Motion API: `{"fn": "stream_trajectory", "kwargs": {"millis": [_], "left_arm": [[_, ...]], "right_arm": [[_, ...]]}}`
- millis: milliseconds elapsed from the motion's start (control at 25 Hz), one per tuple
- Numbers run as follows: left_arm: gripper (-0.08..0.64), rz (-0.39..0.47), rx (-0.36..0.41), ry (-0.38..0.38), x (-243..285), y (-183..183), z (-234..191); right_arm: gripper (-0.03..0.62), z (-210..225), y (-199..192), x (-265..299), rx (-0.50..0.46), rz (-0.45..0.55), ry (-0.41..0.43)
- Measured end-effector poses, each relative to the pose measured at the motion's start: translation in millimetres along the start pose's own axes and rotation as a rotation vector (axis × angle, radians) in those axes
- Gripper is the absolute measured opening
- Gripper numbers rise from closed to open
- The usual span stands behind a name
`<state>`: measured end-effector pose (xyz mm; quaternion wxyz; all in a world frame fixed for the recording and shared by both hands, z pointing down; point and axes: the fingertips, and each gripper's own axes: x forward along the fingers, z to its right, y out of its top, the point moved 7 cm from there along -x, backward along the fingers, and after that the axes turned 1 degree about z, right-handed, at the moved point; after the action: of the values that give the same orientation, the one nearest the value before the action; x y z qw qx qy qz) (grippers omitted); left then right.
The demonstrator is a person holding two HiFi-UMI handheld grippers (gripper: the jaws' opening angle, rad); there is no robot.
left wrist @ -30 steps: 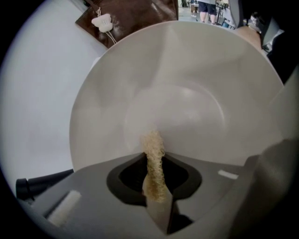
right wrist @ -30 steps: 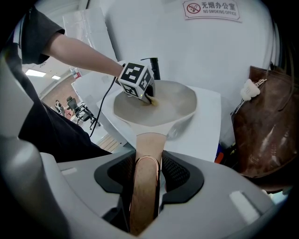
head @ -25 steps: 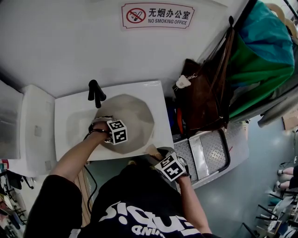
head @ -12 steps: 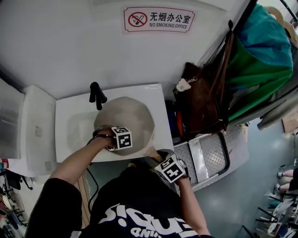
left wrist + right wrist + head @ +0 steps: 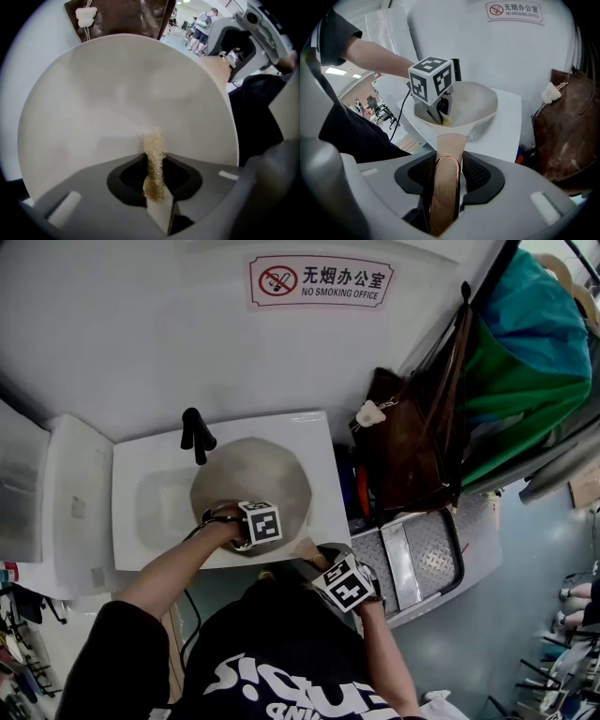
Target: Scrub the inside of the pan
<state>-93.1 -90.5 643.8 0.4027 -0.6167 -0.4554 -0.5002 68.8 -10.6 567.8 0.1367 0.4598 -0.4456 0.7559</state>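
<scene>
White sink (image 5: pixel 127 460) set against a pale wall, black tap (image 5: pixel 195 433) at its back rim. Inside the basin, the cream pan (image 5: pixel 277 470), with the left gripper (image 5: pixel 242 542) clenched on a tan scrubber (image 5: pixel 153 159), tip against the pan's inner wall. Clamped round the pan's handle (image 5: pixel 449 145) at the sink's front edge, the right gripper (image 5: pixel 446 176). Further right, a brown bag (image 5: pixel 403 446), green cloth (image 5: pixel 525 381) and a ridged metal step (image 5: pixel 427 554). On the wall sign (image 5: pixel 322 279): "无烟办公室 NO SMOKING OFFICE".
</scene>
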Motion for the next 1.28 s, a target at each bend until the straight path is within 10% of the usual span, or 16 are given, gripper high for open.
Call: {"fn": "stream_trajectory", "kwargs": {"millis": [1280], "left_arm": [[0.067, 0.370, -0.110, 0.222, -13, 61, -46]], "right_arm": [[0.179, -5, 1, -2, -0.001, -0.001, -0.032]]}}
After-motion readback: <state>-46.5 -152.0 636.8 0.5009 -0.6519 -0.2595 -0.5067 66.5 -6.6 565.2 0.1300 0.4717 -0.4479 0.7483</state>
